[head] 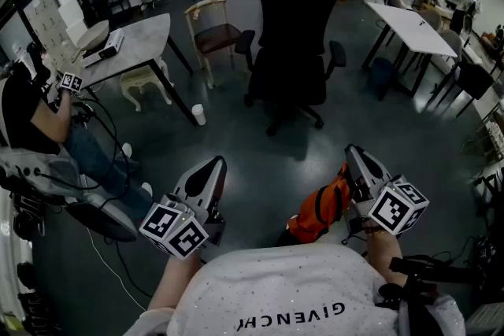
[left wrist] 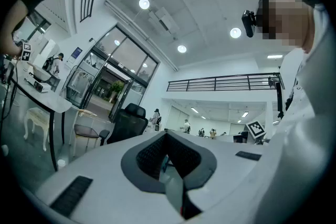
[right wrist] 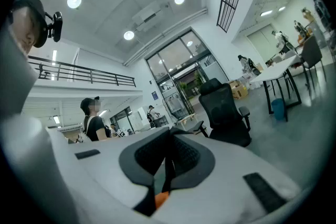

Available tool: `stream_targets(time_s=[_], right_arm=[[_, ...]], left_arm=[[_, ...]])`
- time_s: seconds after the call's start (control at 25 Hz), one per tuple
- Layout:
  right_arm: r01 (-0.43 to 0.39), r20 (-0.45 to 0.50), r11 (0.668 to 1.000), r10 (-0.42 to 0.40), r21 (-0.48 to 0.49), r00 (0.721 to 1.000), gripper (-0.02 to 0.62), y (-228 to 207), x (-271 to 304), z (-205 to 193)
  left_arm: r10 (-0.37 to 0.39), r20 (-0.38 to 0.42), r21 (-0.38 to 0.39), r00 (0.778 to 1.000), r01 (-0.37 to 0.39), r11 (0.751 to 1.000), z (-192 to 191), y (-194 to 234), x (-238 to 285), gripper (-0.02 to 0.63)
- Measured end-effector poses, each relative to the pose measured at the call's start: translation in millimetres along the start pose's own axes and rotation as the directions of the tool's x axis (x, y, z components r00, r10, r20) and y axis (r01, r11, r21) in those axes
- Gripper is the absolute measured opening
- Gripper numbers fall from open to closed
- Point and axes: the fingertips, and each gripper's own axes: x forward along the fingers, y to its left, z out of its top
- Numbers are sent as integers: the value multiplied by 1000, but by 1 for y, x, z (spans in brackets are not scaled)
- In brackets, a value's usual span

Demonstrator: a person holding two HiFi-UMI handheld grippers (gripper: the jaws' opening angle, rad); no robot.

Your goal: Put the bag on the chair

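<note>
The orange bag (head: 319, 210) with black straps hangs low beside my right gripper (head: 352, 152), just in front of my body. In the right gripper view the jaws (right wrist: 169, 134) are shut on a black strap (right wrist: 168, 176), with a bit of the orange bag (right wrist: 161, 198) showing below. My left gripper (head: 214, 163) is held level on the left, shut with nothing in it (left wrist: 167, 136). The black office chair (head: 295, 35) stands ahead across open floor, its seat facing me; it also shows as the office chair (right wrist: 224, 113) beyond the right jaws.
A wooden chair (head: 216, 31) stands left of the office chair, next to a marble table (head: 134, 43). A paper cup (head: 198, 114) sits on the floor. A seated person (head: 47, 122) is at the left. A white table (head: 409, 24) and blue bin (head: 380, 75) are at right.
</note>
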Motion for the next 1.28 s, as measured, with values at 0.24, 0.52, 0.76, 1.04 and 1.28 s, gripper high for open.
stream_targets(time_s=[0.24, 0.52, 0.76, 1.04, 1.28], right_arm=[[17, 23, 1000, -16, -13, 1000, 0, -3, -1, 9], [18, 11, 999, -19, 34, 1000, 0, -44, 34, 25], [-47, -24, 999, 47, -10, 999, 0, -75, 87, 54], [-141, -68, 989, 138, -43, 988, 0, -115, 151, 72], [-228, -59, 972, 225, -52, 973, 0, -140, 183, 95]], left_arm=[[19, 2, -10, 1000, -19, 1000, -1, 7, -7, 0], [52, 11, -4, 999, -52, 999, 4, 23, 29, 1], [95, 43, -80, 994, -92, 993, 17, 48, 89, 1], [143, 66, -104, 988, -136, 985, 11, 77, 163, 0], [217, 113, -52, 970, -212, 976, 10, 92, 206, 0]])
